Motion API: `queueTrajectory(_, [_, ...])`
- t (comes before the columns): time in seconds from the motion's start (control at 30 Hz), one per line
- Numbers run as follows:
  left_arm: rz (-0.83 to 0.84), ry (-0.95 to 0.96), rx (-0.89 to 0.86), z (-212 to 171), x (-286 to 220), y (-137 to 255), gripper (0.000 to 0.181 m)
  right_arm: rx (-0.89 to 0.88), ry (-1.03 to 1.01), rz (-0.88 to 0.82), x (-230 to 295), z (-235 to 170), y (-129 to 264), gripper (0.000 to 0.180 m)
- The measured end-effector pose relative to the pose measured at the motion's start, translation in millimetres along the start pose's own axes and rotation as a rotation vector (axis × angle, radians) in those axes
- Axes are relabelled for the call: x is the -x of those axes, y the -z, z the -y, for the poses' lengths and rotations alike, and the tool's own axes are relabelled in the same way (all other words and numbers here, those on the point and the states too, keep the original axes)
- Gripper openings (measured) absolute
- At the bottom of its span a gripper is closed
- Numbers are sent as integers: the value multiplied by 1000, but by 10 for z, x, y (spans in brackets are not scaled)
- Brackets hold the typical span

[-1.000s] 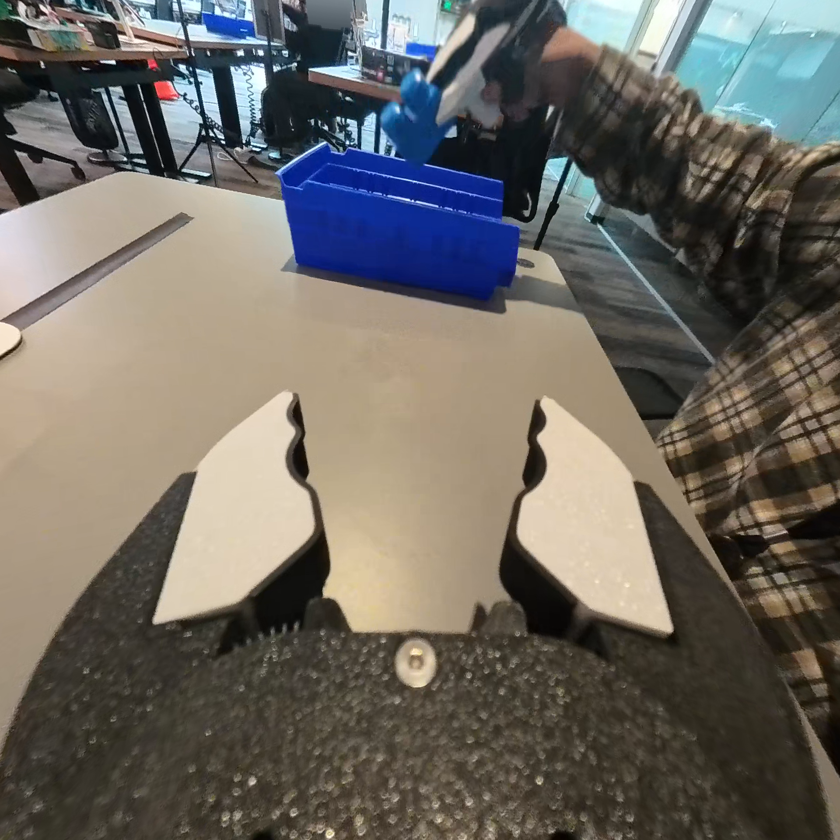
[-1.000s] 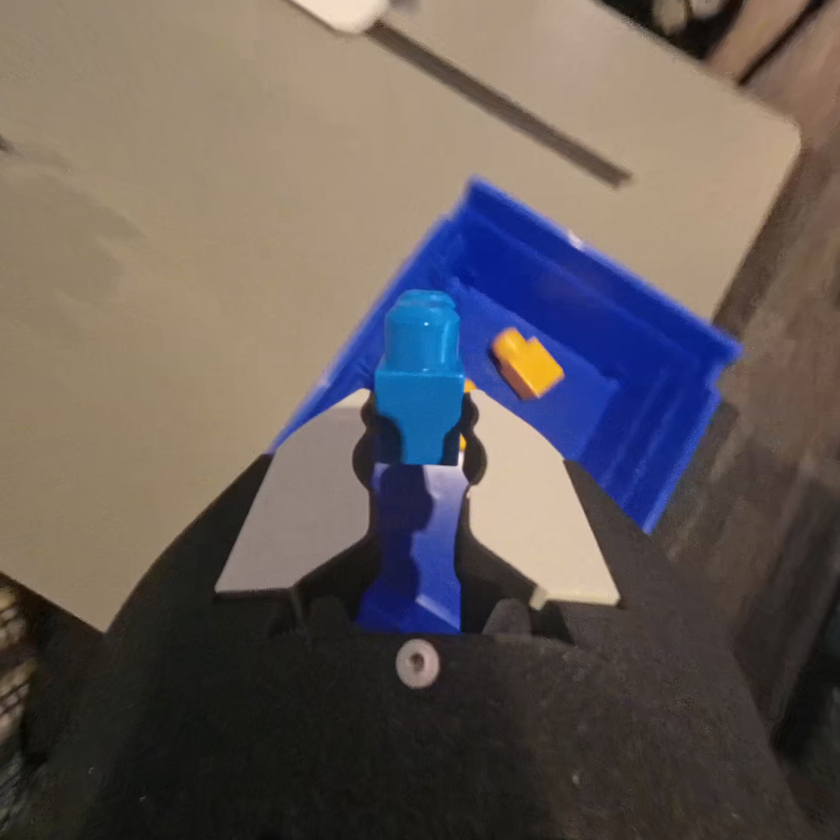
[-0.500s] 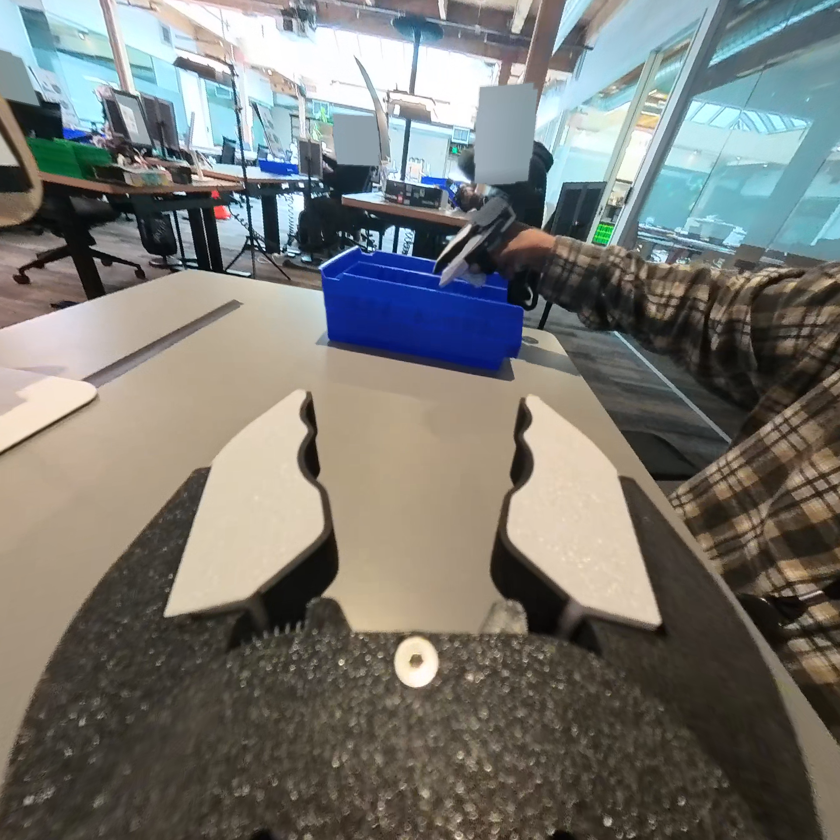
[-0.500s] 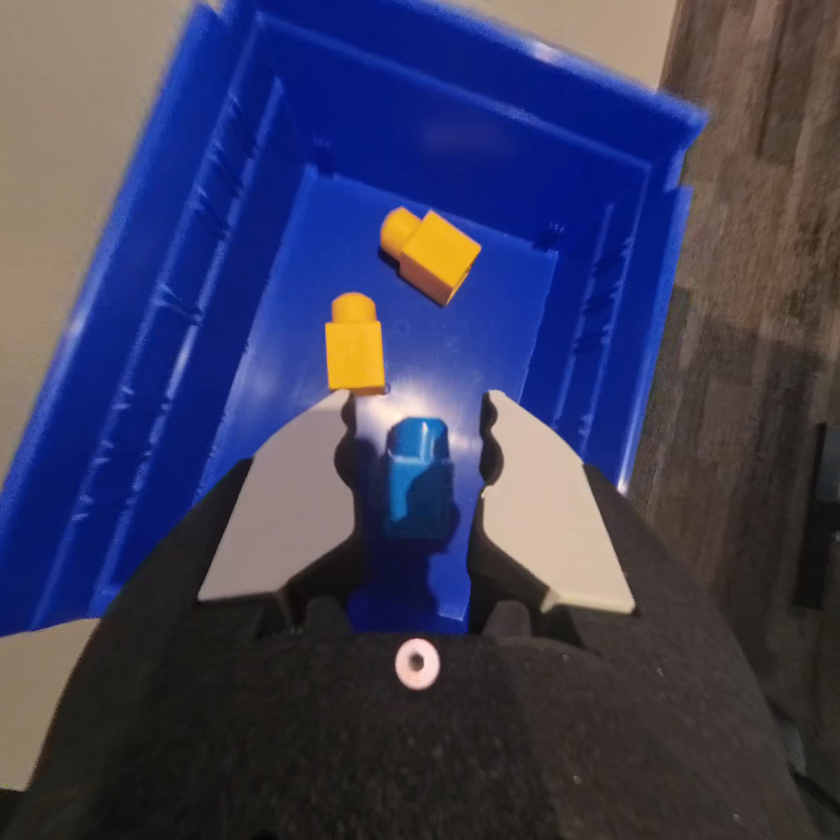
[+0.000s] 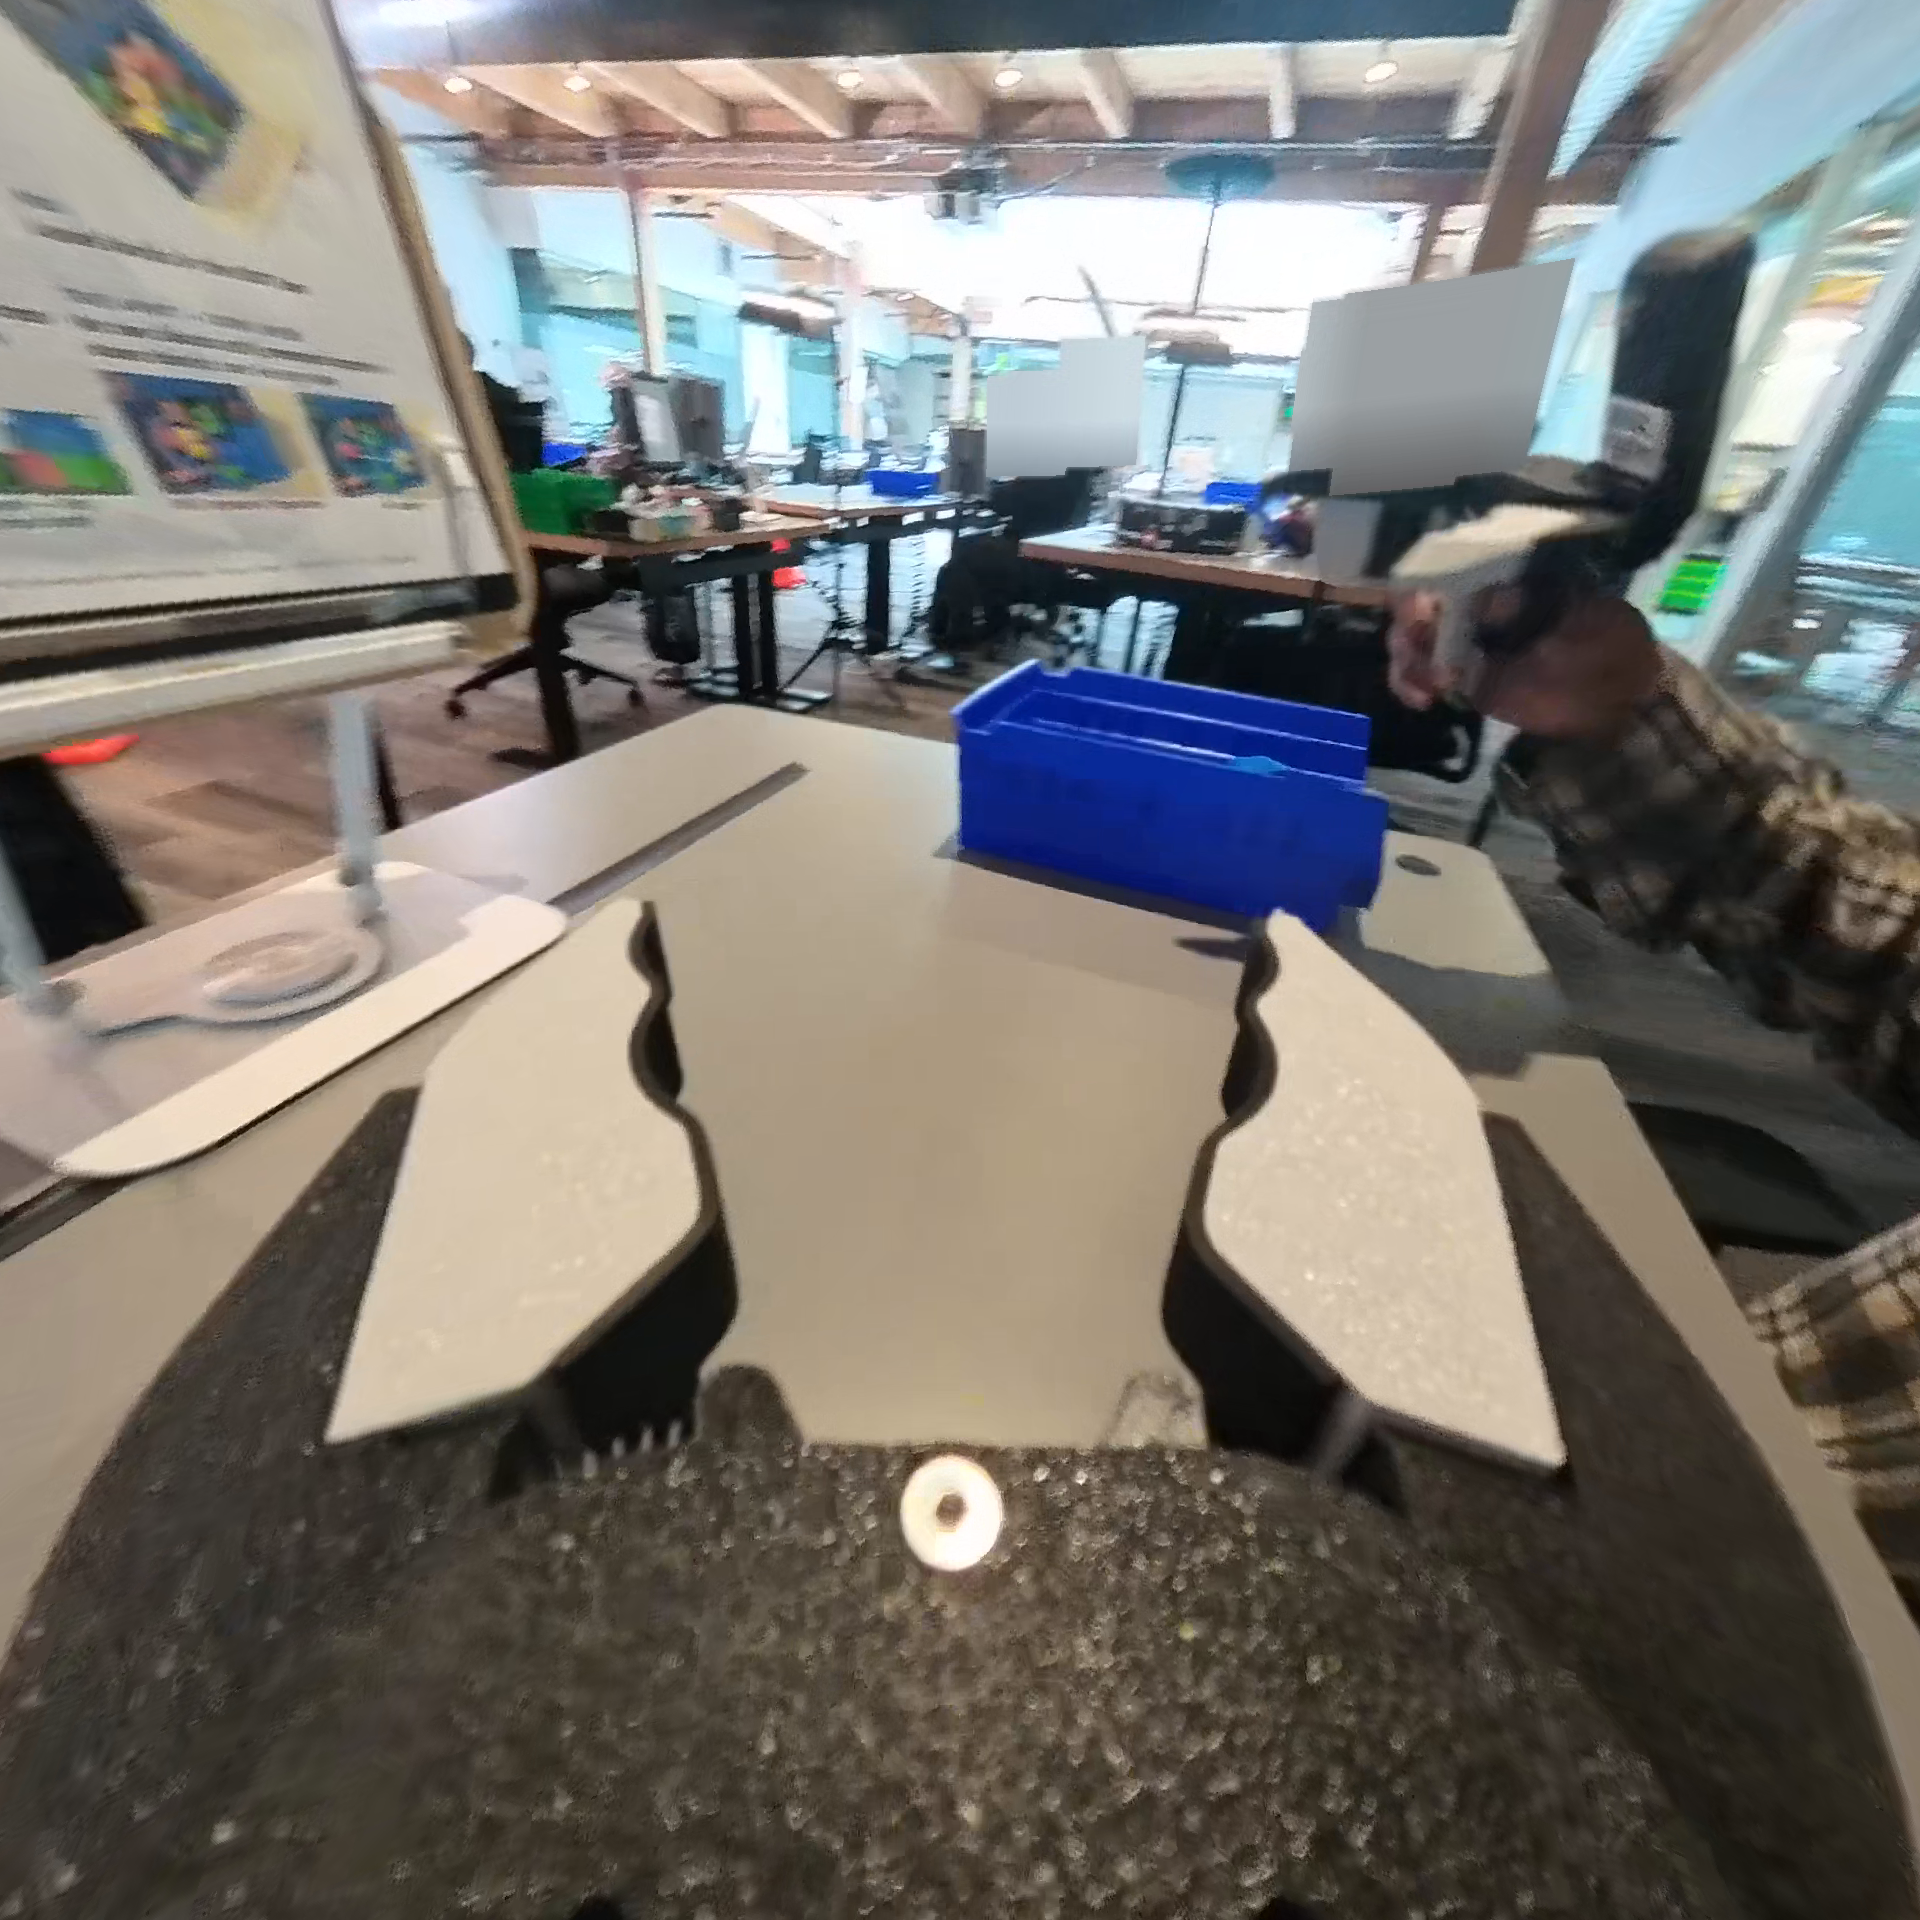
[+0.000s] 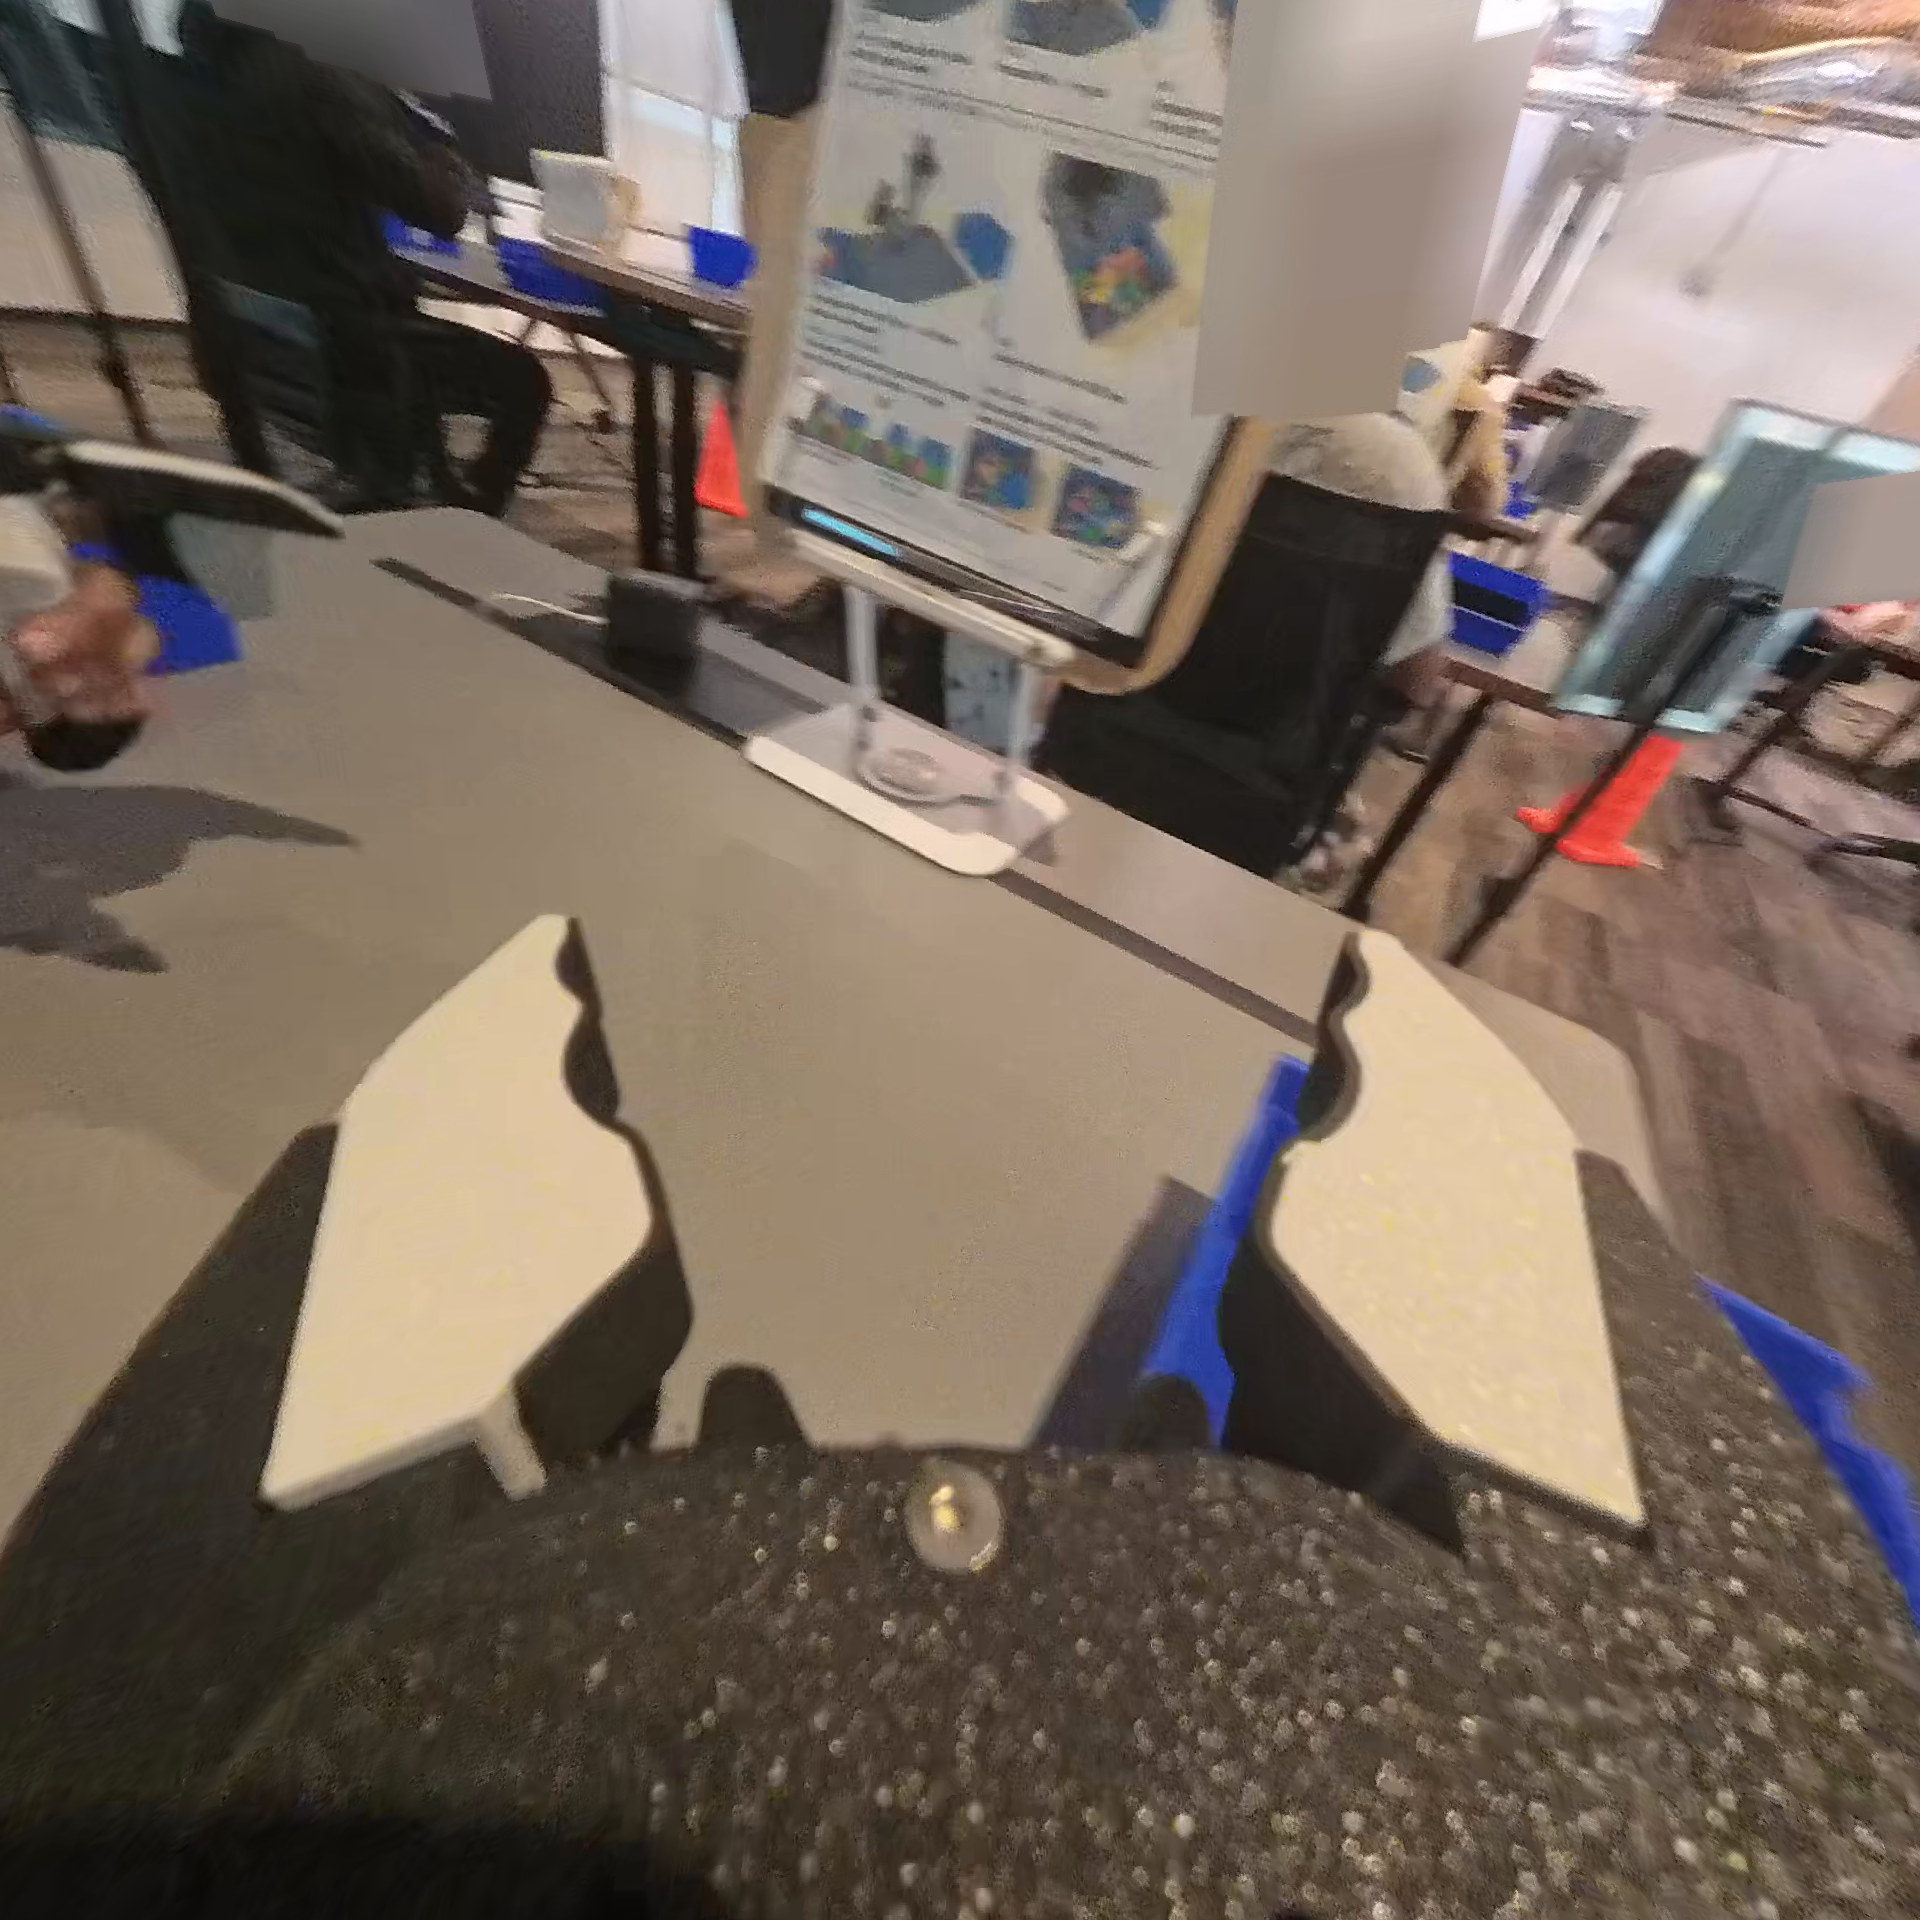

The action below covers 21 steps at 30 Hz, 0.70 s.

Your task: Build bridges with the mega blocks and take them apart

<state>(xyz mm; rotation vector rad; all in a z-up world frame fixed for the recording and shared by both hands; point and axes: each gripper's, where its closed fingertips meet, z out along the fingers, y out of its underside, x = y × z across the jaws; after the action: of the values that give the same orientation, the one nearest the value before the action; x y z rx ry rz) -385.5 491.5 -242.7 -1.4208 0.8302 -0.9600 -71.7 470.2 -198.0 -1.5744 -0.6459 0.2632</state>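
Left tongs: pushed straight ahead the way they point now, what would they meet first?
Probably the blue bin. The left tongs are open over bare grey table, and the bin stands ahead, slightly right of centre. Depth is unclear, so they may skim its left end.

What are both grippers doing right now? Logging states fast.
Left gripper: jaws open, empty, above the grey table.
Right gripper: jaws open, empty, beside the blue plastic bin.
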Motion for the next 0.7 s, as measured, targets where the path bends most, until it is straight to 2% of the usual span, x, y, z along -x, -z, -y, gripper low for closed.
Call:
queueTrajectory(0.17, [252,-68,112,372,148,820,107,-28,22,145,589,-211,-420,131])
queueTrajectory(0.33, [615,-11,280,498,481,2196,103,-16,-13,208,835,-553,-728,126])
queueTrajectory(0.4, [750,92,349,400,622,2770,105,-32,-50,216,868,-655,-787,121])
queueTrajectory(0.5, [892,251,398,177,755,3411,93,14,-71,237,915,-833,-840,119])
queueTrajectory(0.57, [981,346,439,-31,829,3702,92,7,-100,260,963,-875,-846,116])
queueTrajectory(0.7, [1130,459,428,-353,976,4034,92,58,-110,276,1030,-1003,-880,115])
